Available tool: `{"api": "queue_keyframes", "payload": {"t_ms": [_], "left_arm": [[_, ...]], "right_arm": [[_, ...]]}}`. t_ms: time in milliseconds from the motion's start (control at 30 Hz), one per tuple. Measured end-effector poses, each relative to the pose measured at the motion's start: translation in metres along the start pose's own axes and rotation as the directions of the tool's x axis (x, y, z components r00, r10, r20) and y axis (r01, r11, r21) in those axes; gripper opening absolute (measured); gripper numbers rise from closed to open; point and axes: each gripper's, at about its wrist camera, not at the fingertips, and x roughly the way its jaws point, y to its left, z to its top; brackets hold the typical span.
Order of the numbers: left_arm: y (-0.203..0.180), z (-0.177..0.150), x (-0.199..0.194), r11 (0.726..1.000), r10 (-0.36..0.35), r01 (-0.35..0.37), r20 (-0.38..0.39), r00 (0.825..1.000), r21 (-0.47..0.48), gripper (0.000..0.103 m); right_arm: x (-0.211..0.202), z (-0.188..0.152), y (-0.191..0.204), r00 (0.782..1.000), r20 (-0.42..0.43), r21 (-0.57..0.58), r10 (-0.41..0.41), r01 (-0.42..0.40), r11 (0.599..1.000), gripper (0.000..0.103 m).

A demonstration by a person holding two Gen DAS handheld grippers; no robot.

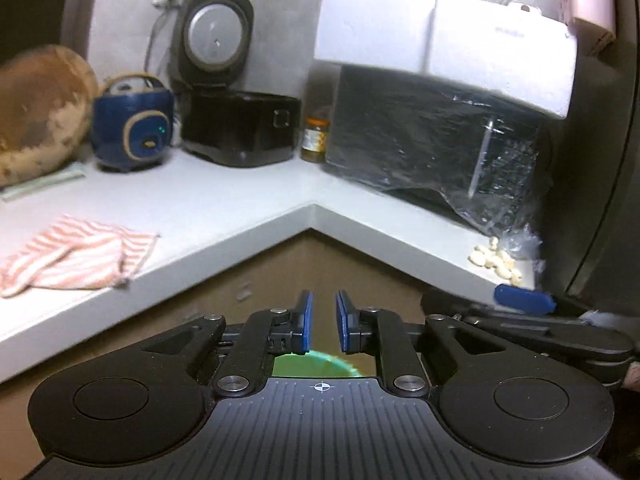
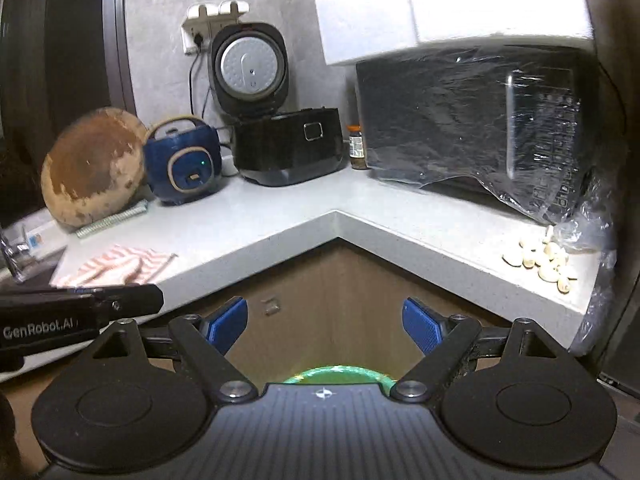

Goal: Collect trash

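The left tongs [image 1: 324, 322] hang in front of the counter's inner corner with their blue pads drawn close, only a narrow slit between them and nothing gripped. The right tongs [image 2: 325, 326] stand wide apart and hold nothing. Directly below each pair, at 6 o'clock and mostly hidden by the tool body, shows the rim of a green bin [image 2: 340, 374], lit inside. In the left wrist view the right tool's arm crosses at 4 o'clock; in the right wrist view the left tool's arm lies at 9 o'clock. On the white L-shaped counter [image 2: 280, 216], the loose pale peeled cloves [image 2: 540, 260] lie near its front edge at 3 o'clock, just beside crumpled clear plastic [image 2: 580, 232]. A pink striped cloth [image 2: 120, 266] lies at 9 o'clock. Further back, at 11 o'clock, stand a round wooden board [image 2: 94, 172] and a blue cooker [image 2: 184, 164]; at 12 o'clock a black rice cooker [image 2: 288, 148] with its lid up; at 2 o'clock a plastic-wrapped black oven [image 2: 480, 128] carrying a white foam box [image 2: 440, 12].
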Motion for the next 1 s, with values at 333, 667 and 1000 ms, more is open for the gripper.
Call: {"api": "queue_keyframes", "payload": {"t_ms": [333, 667, 1000], "left_arm": [[-0.021, -0.007, -0.020, 0.999, 0.017, -0.017, 0.004, 1.000, 0.050, 0.017], [-0.017, -0.008, -0.029, 0.999, 0.021, -0.022, 0.013, 1.000, 0.045, 0.017], [-0.012, -0.010, -0.033, 0.999, 0.018, -0.019, 0.012, 1.000, 0.044, 0.017]], "right_arm": [[-0.026, -0.008, 0.004, 0.999, 0.039, -0.026, 0.005, -0.004, 1.000, 0.086], [-0.025, -0.010, 0.012, 1.000, 0.026, -0.047, 0.015, -0.013, 0.999, 0.086], [-0.025, -0.011, 0.020, 1.000, 0.020, -0.059, 0.023, -0.022, 0.998, 0.086]]}}
